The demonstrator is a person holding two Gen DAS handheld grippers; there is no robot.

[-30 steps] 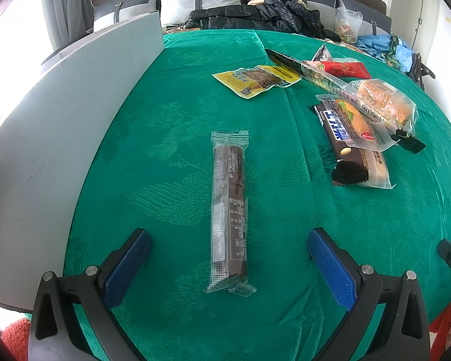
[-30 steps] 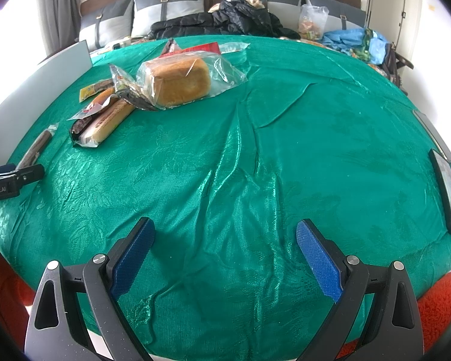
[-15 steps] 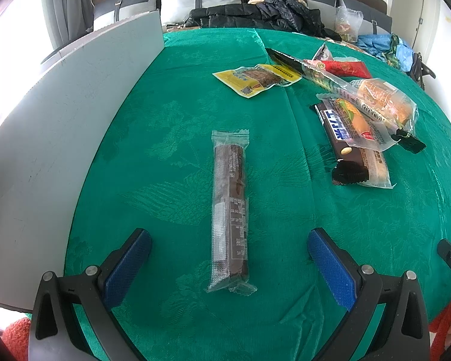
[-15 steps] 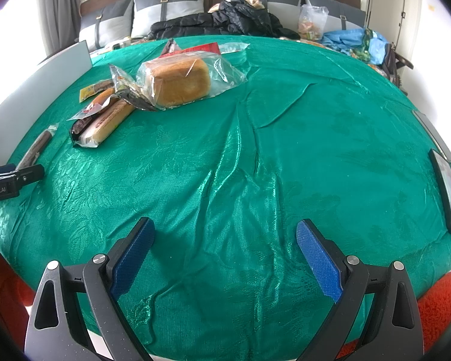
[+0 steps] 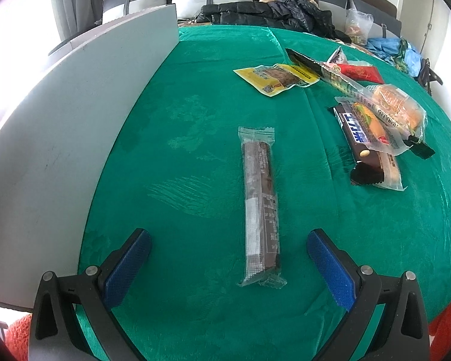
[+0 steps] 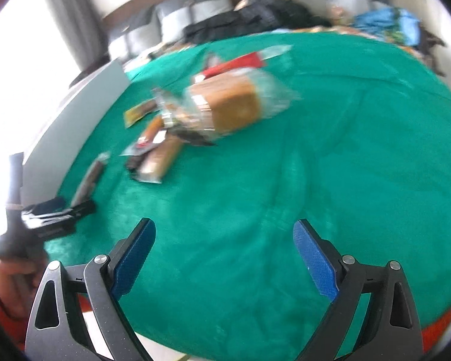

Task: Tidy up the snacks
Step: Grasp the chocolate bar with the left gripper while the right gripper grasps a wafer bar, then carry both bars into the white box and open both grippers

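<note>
Both of my tools gape wide and hold nothing; the left tool (image 5: pixel 228 255) hovers low over the green-clothed table (image 5: pixel 177 165), its blue pads either side of the near end of a long dark snack bar (image 5: pixel 260 204) in clear wrap, not touching it; further right lies a heap of wrapped breads and bars (image 5: pixel 372 132); my right tool (image 6: pixel 224 254) hangs over bare cloth, its view blurred.

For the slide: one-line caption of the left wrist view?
Open left gripper straddles a long dark clear-wrapped snack bar lying on the green tablecloth.
</note>
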